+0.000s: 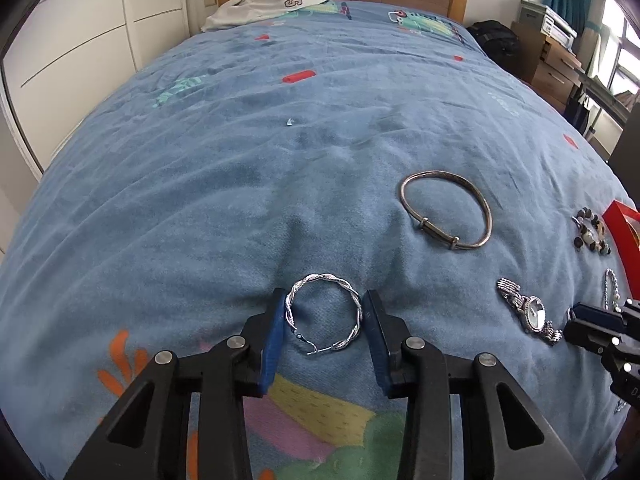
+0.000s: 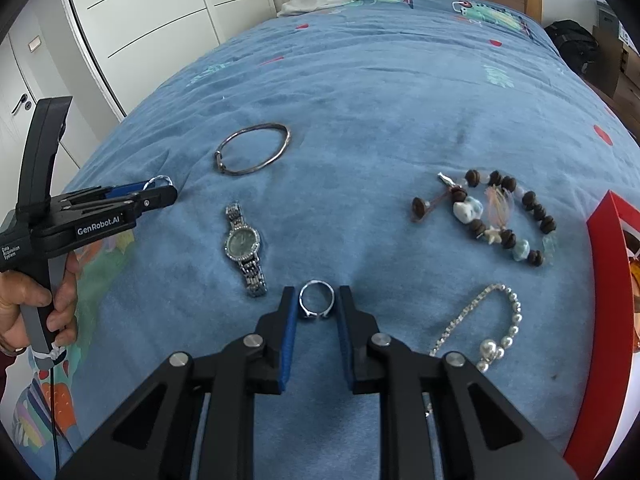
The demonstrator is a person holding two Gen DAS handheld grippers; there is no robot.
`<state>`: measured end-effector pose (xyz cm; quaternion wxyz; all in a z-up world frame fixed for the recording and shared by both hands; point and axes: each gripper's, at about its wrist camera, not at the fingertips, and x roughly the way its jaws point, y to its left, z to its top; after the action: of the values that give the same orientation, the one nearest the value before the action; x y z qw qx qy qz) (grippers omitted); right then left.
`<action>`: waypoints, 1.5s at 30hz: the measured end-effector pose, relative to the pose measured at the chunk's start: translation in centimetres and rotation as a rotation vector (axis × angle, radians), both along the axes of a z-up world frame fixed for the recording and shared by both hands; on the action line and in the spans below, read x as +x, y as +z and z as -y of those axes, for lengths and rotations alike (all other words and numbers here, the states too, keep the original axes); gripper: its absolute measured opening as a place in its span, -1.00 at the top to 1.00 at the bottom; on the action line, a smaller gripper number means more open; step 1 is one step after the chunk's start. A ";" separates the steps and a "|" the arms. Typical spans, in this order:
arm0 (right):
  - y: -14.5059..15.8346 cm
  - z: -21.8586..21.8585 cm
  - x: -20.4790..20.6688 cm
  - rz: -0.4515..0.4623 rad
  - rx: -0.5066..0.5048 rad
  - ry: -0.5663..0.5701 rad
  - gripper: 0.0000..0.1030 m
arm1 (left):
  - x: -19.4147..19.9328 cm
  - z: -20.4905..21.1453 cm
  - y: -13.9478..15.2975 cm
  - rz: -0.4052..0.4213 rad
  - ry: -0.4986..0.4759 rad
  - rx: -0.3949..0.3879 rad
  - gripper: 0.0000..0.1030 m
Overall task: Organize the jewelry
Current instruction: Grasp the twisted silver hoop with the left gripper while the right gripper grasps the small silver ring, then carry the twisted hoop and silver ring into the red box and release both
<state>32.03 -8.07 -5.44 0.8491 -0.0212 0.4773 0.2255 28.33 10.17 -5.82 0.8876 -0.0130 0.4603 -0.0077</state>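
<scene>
My left gripper (image 1: pixel 325 307) straddles a twisted silver hoop earring (image 1: pixel 325 312) lying on the blue bedspread; its blue pads touch or nearly touch the hoop's sides. My right gripper (image 2: pixel 316 301) straddles a small silver ring (image 2: pixel 316 300), with a small gap on each side. A silver watch (image 2: pixel 243 244) lies left of the ring. A thin bangle (image 2: pixel 254 149) lies farther back. A beaded bracelet (image 2: pixel 502 216) and a pearl-and-chain bracelet (image 2: pixel 486 326) lie on the right. The left gripper also shows in the right wrist view (image 2: pixel 160 188).
A red box (image 2: pixel 600 320) stands at the right edge of the bed. White clothing (image 1: pixel 260 6) lies by the wooden headboard. White wardrobe doors (image 2: pixel 140 20) stand on the left; a black bag (image 1: pixel 494 40) and boxes are on the right.
</scene>
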 end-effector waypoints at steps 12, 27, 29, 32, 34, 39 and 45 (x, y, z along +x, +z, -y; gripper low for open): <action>4.1 2.2 -2.8 0.054 0.053 -0.021 0.64 | -2.7 1.9 3.8 0.027 -0.040 0.006 0.27; 9.4 18.5 -7.0 0.121 -0.015 -0.223 0.64 | -4.2 17.7 9.3 0.070 -0.272 -0.091 0.27; 9.4 21.3 -7.3 0.116 -0.028 -0.256 0.64 | -4.2 20.3 9.5 0.067 -0.308 -0.105 0.27; 9.0 24.9 -7.7 0.103 -0.042 -0.297 0.64 | -4.0 25.4 9.5 0.060 -0.381 -0.117 0.27; 8.5 26.8 -7.7 0.092 -0.047 -0.311 0.64 | -3.9 27.8 9.5 0.054 -0.417 -0.123 0.27; 6.8 29.7 -7.5 0.051 -0.042 -0.325 0.64 | -3.9 33.4 8.4 0.016 -0.497 -0.124 0.27; 5.1 31.0 -7.0 0.011 -0.037 -0.292 0.64 | -3.8 36.3 6.4 -0.031 -0.536 -0.114 0.27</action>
<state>25.04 -39.07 -0.38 0.8750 0.0315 0.4745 0.0904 24.57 -26.12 0.63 0.8446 0.0591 0.4597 -0.2681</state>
